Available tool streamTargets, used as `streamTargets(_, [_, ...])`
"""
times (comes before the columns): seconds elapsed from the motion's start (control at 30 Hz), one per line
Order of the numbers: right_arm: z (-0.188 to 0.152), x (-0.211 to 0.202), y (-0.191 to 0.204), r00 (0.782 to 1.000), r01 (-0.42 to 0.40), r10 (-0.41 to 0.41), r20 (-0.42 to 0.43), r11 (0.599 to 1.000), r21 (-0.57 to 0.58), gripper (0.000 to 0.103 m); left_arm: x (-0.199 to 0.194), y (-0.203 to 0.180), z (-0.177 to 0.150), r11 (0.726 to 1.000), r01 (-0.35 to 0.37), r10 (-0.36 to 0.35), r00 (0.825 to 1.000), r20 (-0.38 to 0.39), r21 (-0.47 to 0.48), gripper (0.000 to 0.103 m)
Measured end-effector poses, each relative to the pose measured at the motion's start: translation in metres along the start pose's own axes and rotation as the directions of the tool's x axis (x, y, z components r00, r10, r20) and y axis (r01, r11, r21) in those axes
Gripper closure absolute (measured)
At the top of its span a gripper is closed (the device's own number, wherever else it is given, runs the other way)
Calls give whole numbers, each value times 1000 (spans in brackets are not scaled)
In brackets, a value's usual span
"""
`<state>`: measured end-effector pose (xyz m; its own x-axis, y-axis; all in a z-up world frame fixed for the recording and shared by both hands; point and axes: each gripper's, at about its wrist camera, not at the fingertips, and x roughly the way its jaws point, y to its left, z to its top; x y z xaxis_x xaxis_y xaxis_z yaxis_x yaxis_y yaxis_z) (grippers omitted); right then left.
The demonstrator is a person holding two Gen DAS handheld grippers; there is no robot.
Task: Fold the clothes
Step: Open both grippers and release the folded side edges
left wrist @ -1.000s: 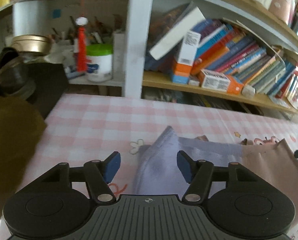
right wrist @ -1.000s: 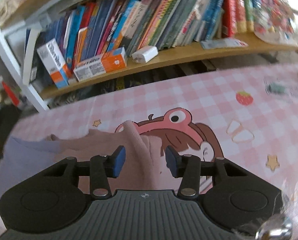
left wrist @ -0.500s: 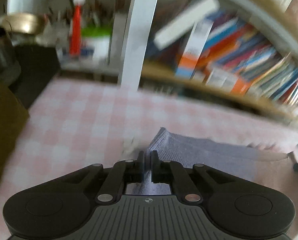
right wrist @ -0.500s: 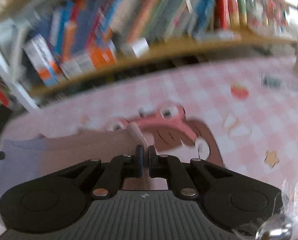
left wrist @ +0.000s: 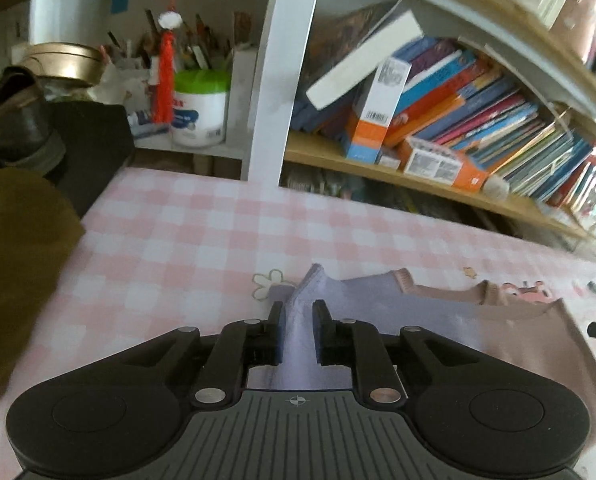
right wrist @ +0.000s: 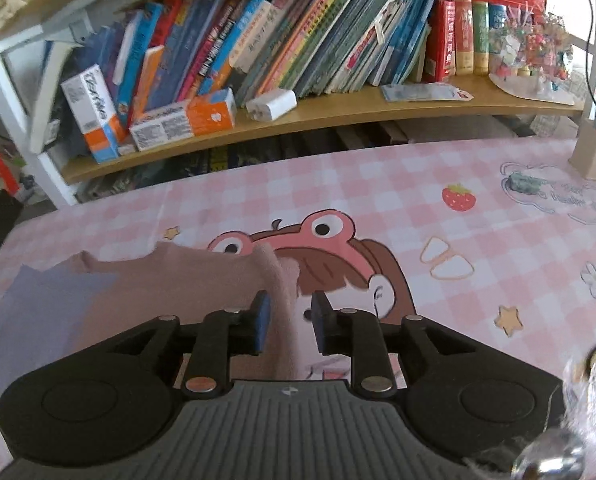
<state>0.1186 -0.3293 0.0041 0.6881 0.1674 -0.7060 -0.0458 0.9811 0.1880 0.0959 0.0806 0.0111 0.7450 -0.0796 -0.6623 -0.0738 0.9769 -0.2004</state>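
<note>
Two grippers, left [left wrist: 297,330] and right [right wrist: 286,320], fingers opening, each with a garment [right wrist: 170,280] fold loosely between them, on the counter [left wrist: 202,236].

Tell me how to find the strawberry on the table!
Start at the pink checked tablecloth below the bookshelf. Find the big cartoon frog printed in its middle, then look up and to the right. The strawberry is the small red print with a green top, unlike the pale stars nearby.
</note>
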Motion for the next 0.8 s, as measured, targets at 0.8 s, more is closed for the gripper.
streamTargets(0.8, [-94, -84, 29, 999, 34, -34, 4, 999, 26, 68, -75, -2, -87, 999, 41, -42, 997, -64, -13, 79])
